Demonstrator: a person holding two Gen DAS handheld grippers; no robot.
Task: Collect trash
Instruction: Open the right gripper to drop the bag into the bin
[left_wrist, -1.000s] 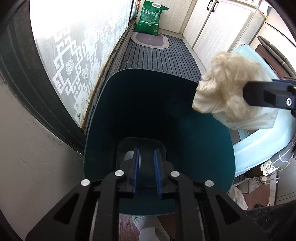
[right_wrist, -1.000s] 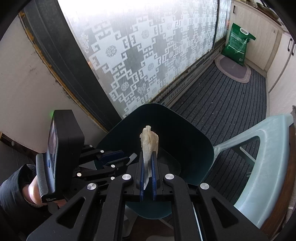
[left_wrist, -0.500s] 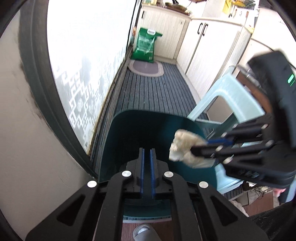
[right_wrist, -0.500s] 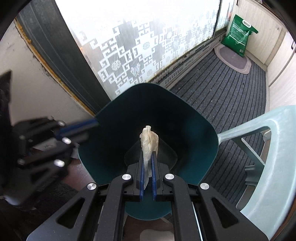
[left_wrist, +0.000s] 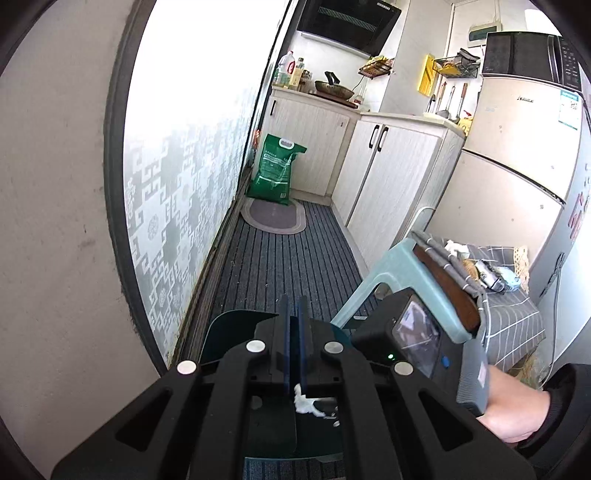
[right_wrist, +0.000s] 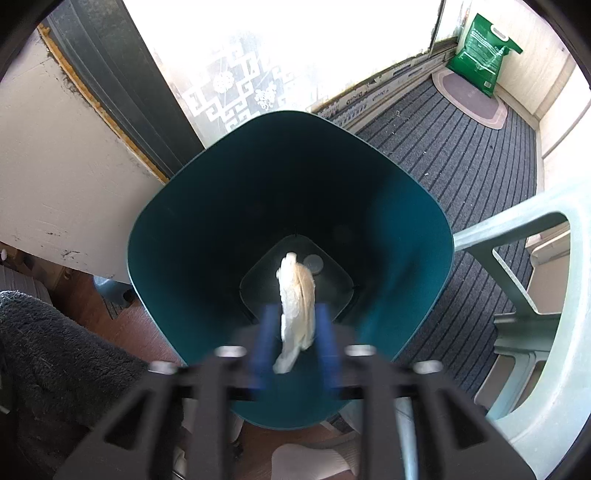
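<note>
A crumpled white tissue (right_wrist: 295, 291) hangs between the blue pads of my right gripper (right_wrist: 295, 310). The jaws are opening and the pads stand clear of it on both sides. The gripper points almost straight down into a dark teal trash bin (right_wrist: 221, 206), whose bottom shows behind the tissue. In the left wrist view my left gripper (left_wrist: 293, 301) is shut with nothing in it, raised above the bin's near rim (left_wrist: 229, 328). A white scrap (left_wrist: 306, 402) shows low down through its frame. A gloved hand (left_wrist: 476, 373) holds the right gripper's housing at the lower right.
A pale green plastic stool (right_wrist: 517, 229) stands right beside the bin. Behind it is a table with a grey checked cloth (left_wrist: 509, 321) and small items. A patterned glass door (left_wrist: 177, 206) runs along the left. Cabinets (left_wrist: 388, 177) and a green sack (left_wrist: 275, 171) lie farther along the striped mat.
My left gripper closed, rose and tilted up away from the bin's inside. My right gripper sank lower over the bin and its jaws parted from the tissue.
</note>
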